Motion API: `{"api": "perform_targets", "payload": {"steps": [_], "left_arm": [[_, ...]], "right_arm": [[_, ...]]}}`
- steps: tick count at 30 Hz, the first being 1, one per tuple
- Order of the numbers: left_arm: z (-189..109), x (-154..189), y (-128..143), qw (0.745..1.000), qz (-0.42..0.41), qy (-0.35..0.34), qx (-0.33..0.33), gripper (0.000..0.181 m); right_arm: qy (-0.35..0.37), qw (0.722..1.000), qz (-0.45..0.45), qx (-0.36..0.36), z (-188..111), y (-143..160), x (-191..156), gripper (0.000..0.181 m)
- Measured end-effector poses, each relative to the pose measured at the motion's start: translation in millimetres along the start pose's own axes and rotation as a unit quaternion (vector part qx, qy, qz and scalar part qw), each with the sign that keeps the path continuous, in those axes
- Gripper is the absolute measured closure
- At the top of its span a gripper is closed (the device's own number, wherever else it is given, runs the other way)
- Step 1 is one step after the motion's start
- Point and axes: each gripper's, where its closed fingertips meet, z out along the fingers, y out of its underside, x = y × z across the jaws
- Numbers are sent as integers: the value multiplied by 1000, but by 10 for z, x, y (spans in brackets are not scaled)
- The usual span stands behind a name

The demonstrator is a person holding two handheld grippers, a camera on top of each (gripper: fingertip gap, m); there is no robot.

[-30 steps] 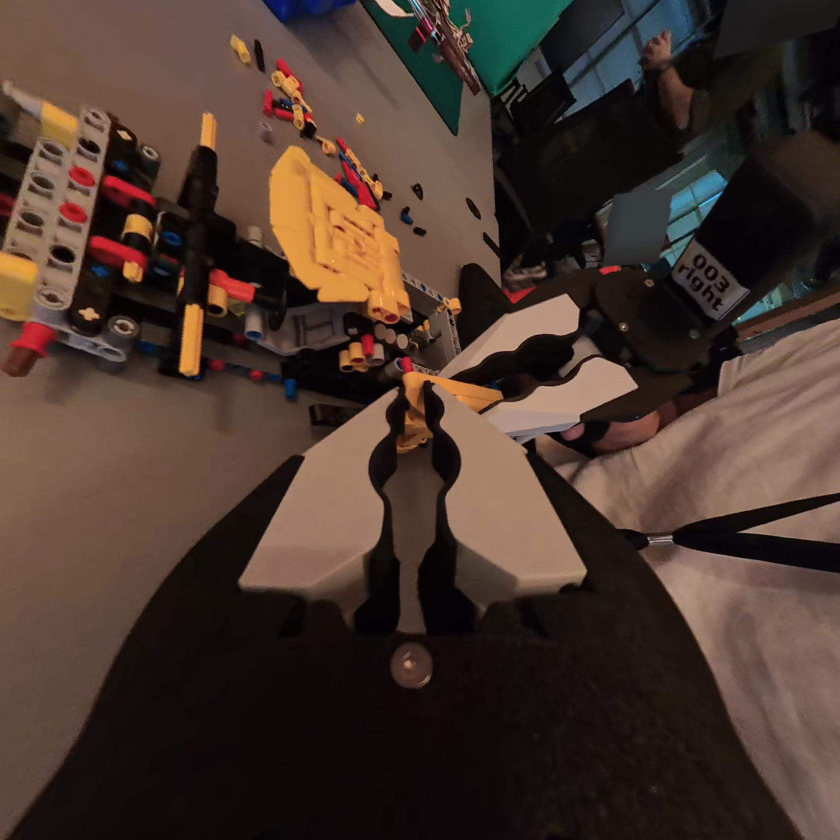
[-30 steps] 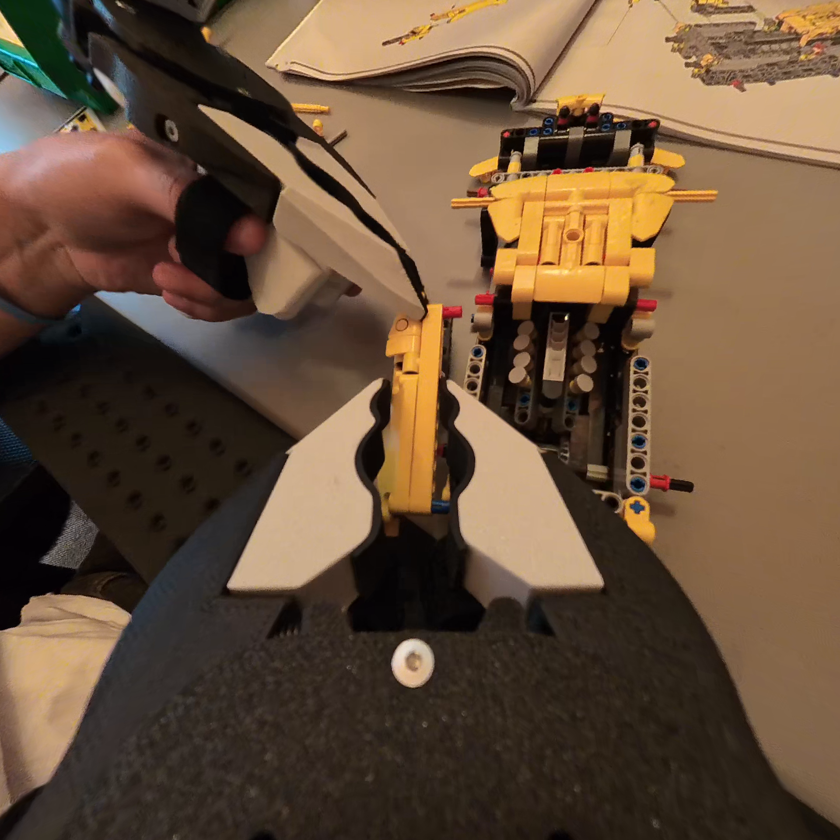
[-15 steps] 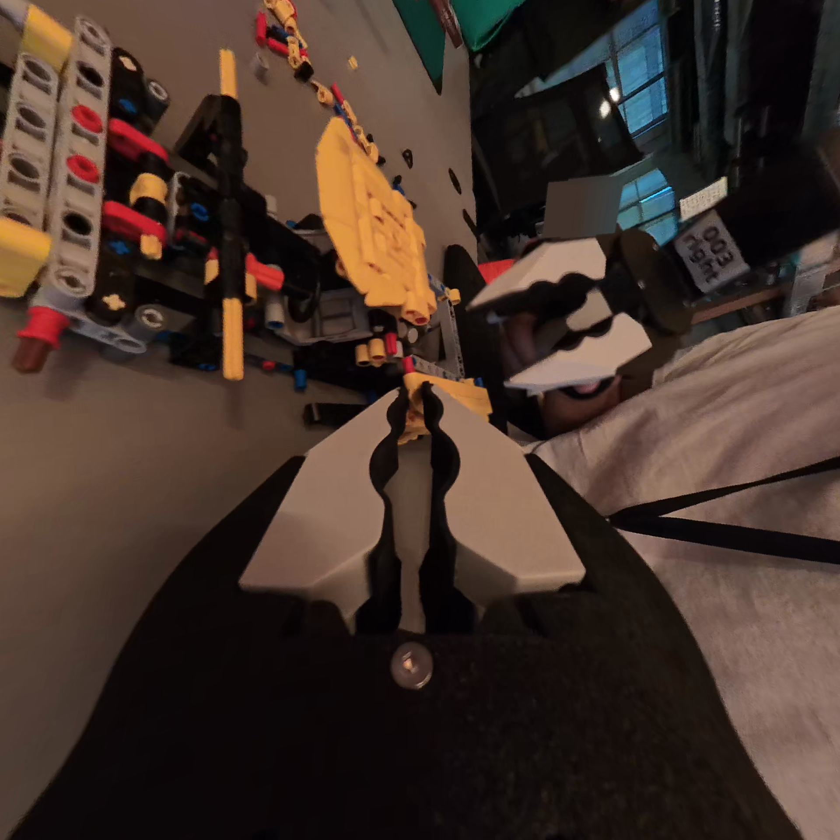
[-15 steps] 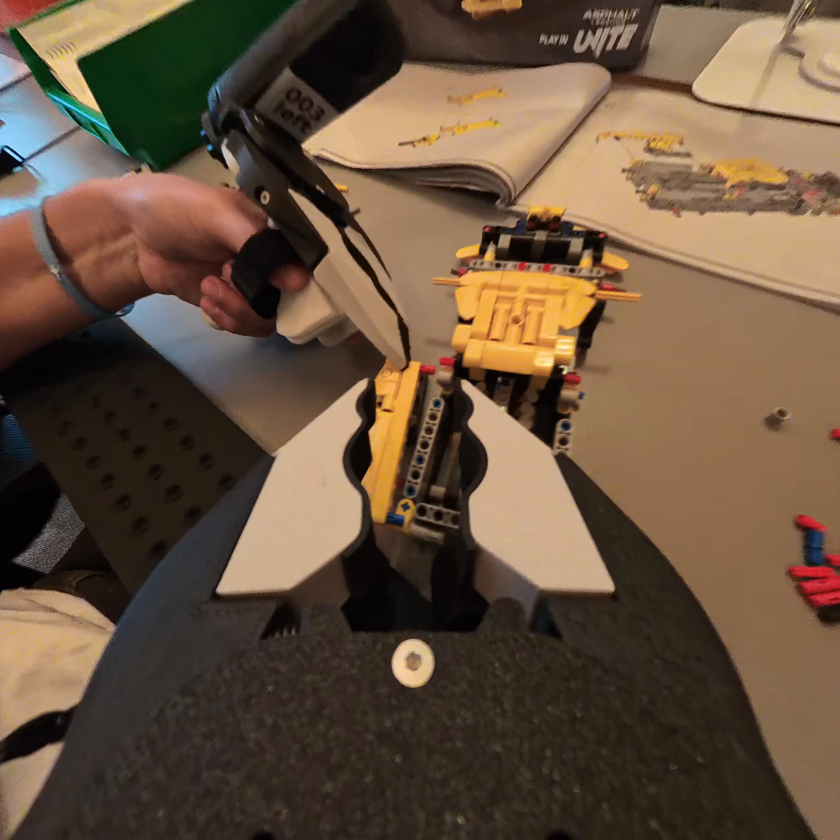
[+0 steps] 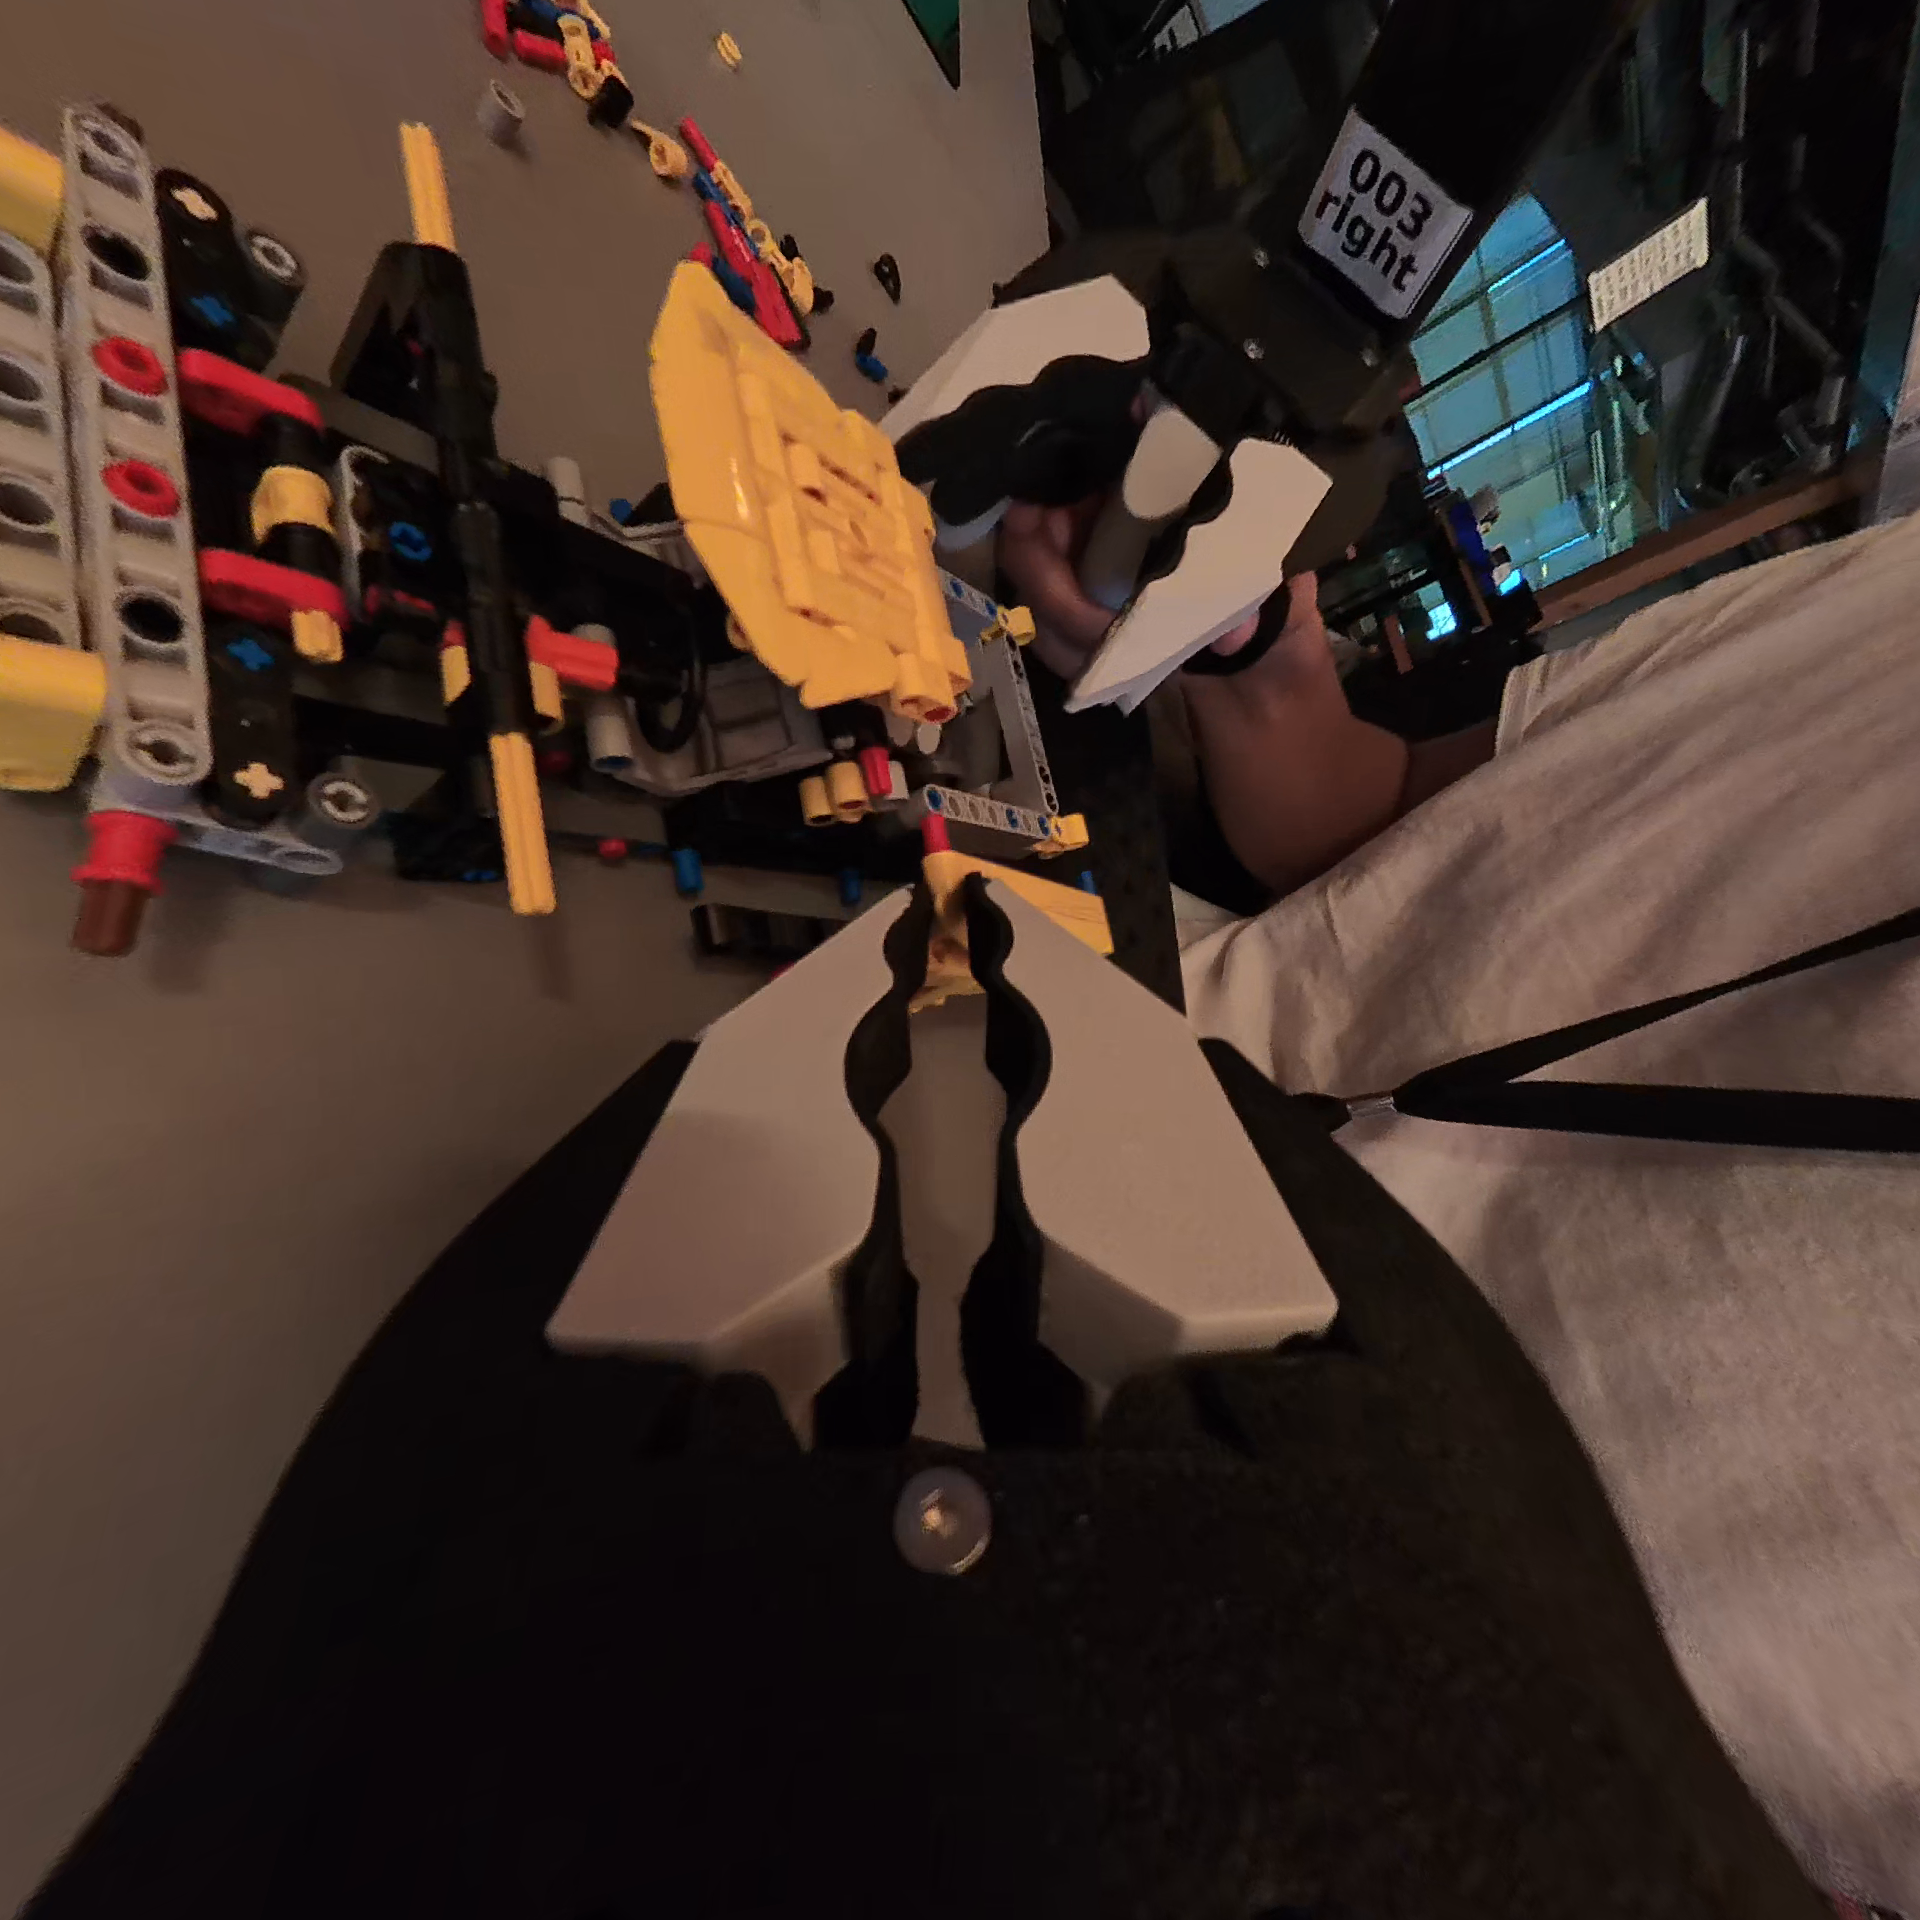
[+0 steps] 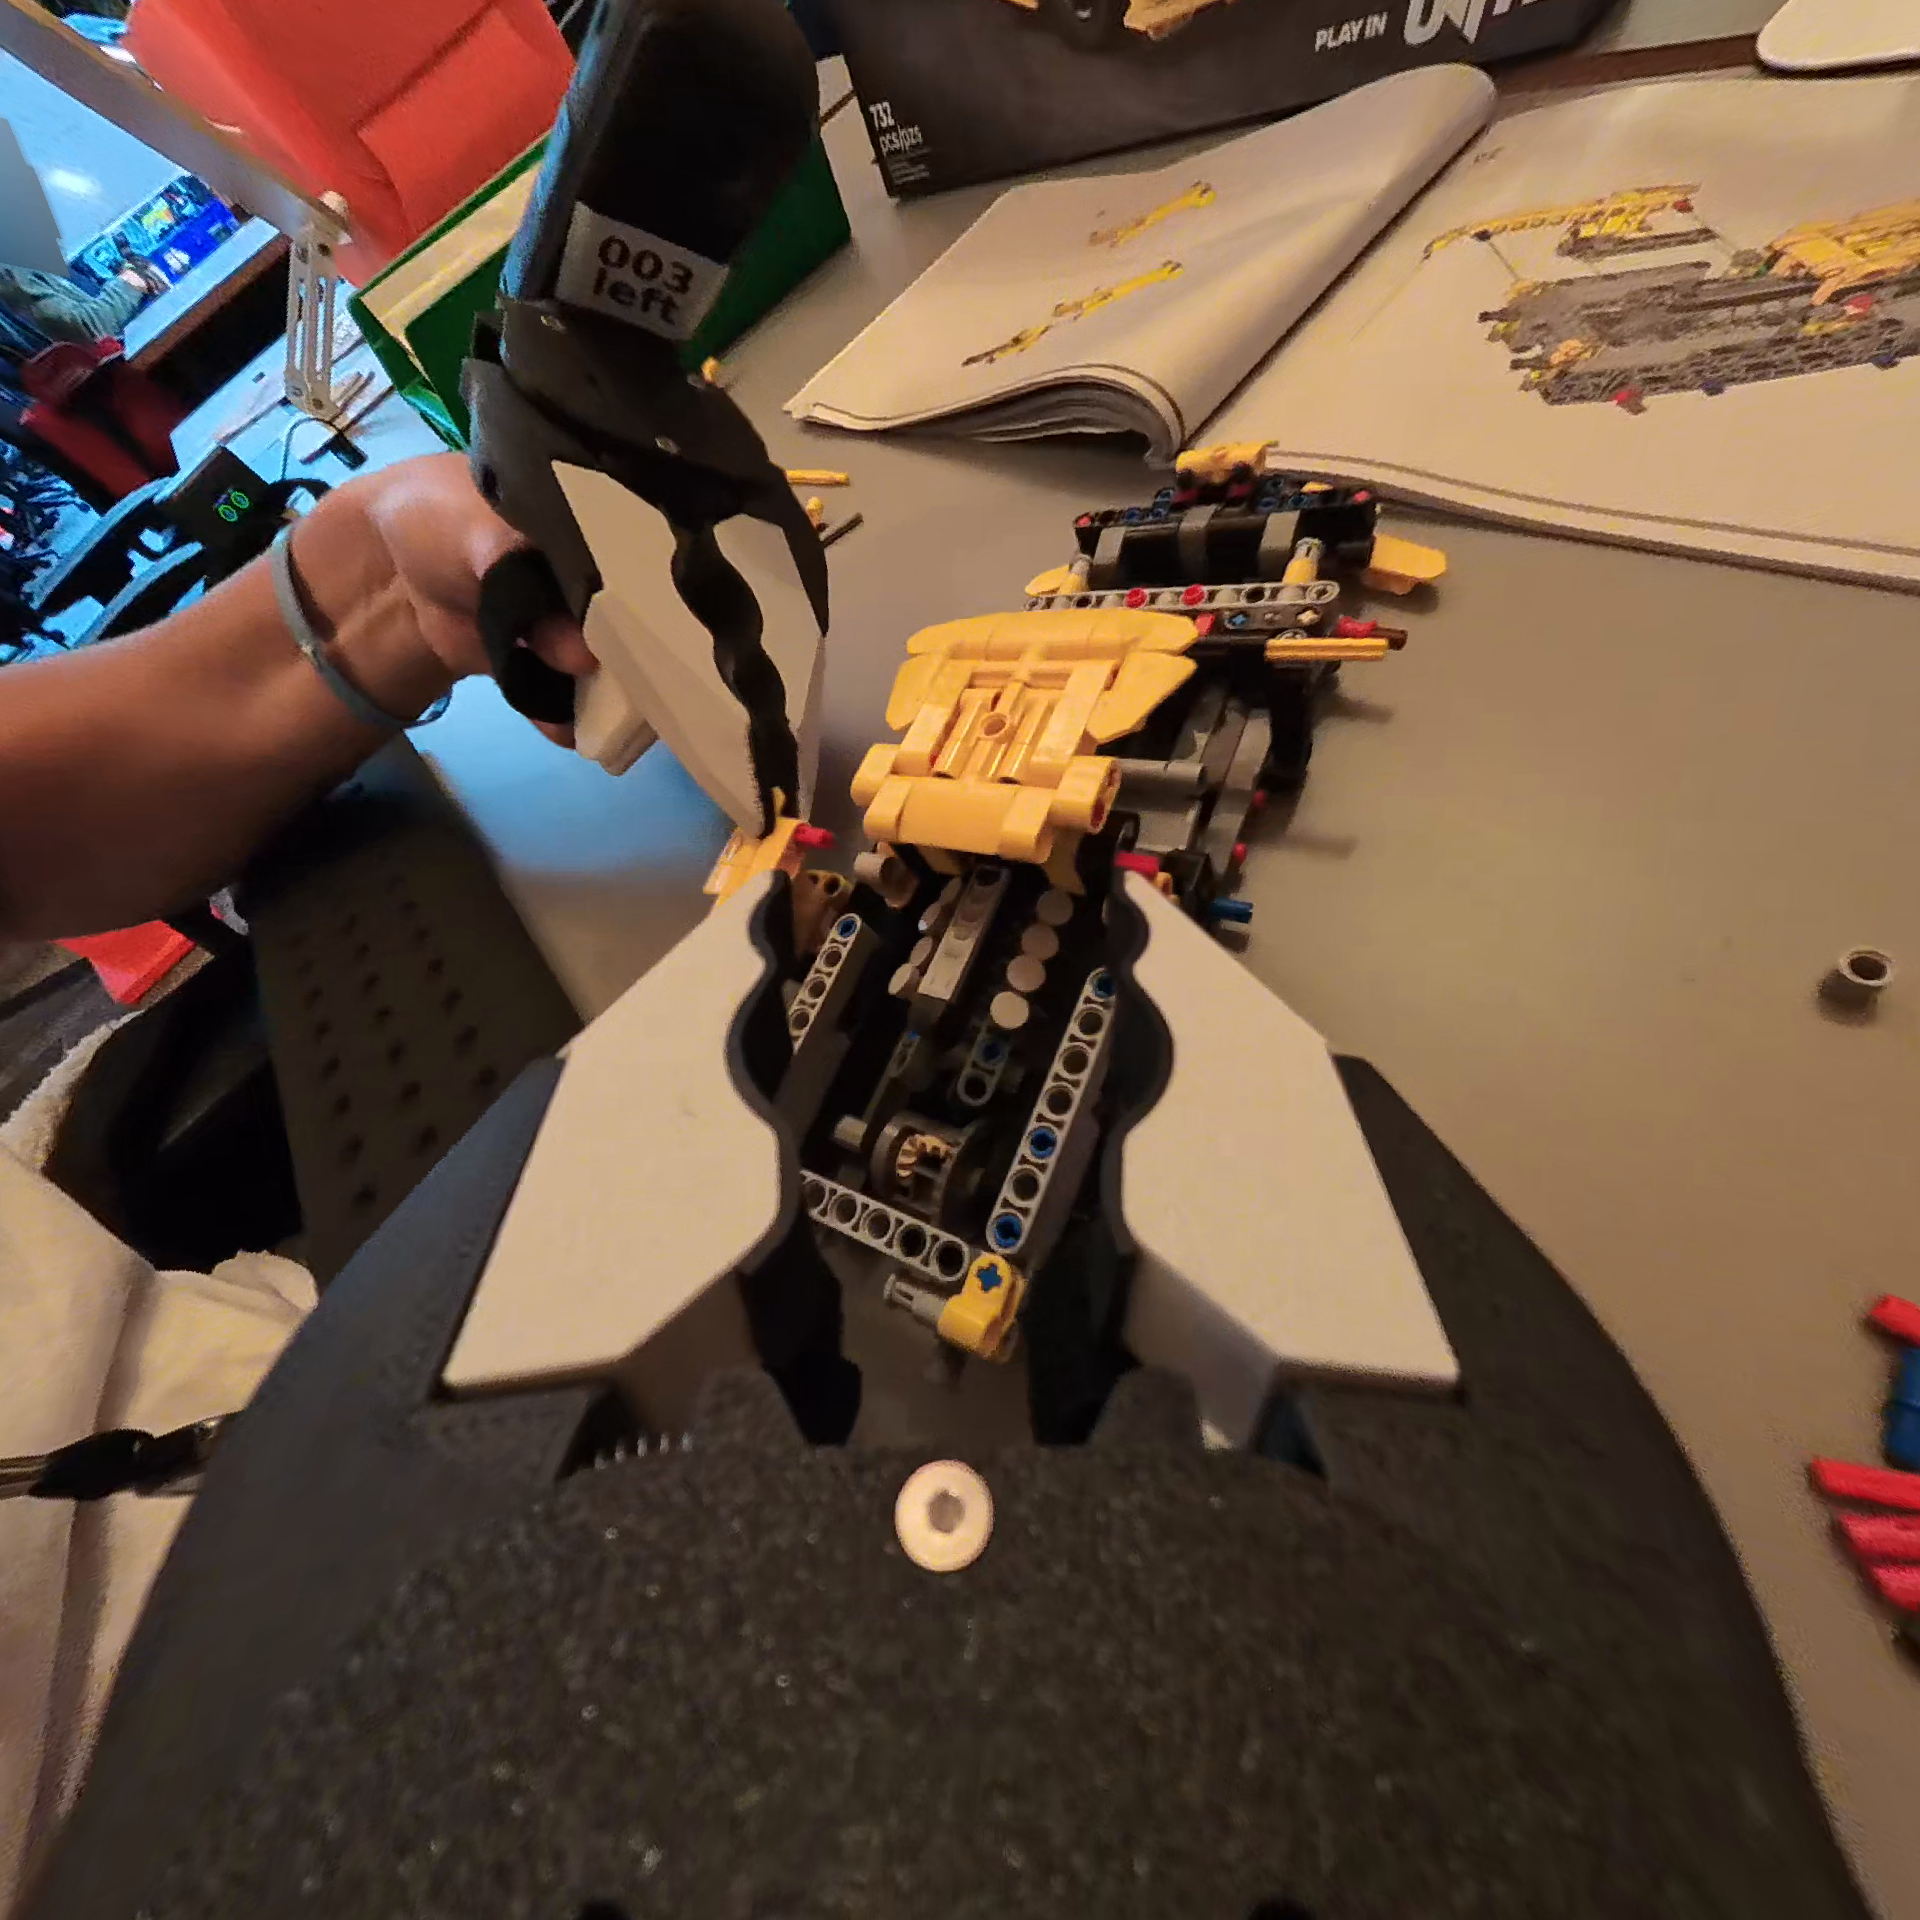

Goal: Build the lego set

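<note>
Yellow panel piece (image 5: 943, 940) pinched in left gripper (image 5: 948, 914) beside lego model (image 6: 1049, 935) on grey table (image 6: 1558, 935). Right gripper (image 6: 940, 914), spread wide, straddling the model's near end, seemingly without contact.

white sticker on left gripper (image 6: 779, 821) | white sticker on right gripper (image 5: 1039, 582) | printed dark box (image 6: 1143, 94)
</note>
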Motion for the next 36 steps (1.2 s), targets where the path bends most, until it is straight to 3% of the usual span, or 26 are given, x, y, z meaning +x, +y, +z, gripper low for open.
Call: {"api": "perform_targets", "payload": {"steps": [7, 16, 20, 24, 31, 36], "left_arm": [[61, -41, -32, 1000, -10, -3, 1, 176], [67, -45, -27, 1000, -2, -17, -5, 176], [65, -42, -24, 1000, 7, -25, -13, 176], [59, -44, -14, 1000, 4, -22, -12, 176], [24, -35, 3, 999, 11, -33, -14, 176], [-28, -34, 22, 999, 22, -40, -11, 175]], "right_arm": [[28, 999, -12, 43, -95, -125, 107, 131], [31, 995, -82, -48, 84, 62, -258, 147], [90, 989, -97, -65, 64, 98, -66, 144], [78, 991, -63, -90, 51, 187, -48, 146], [194, 964, -114, -140, 57, 201, 60, 152], [253, 955, -100, -123, -115, 111, 174, 138]]}}
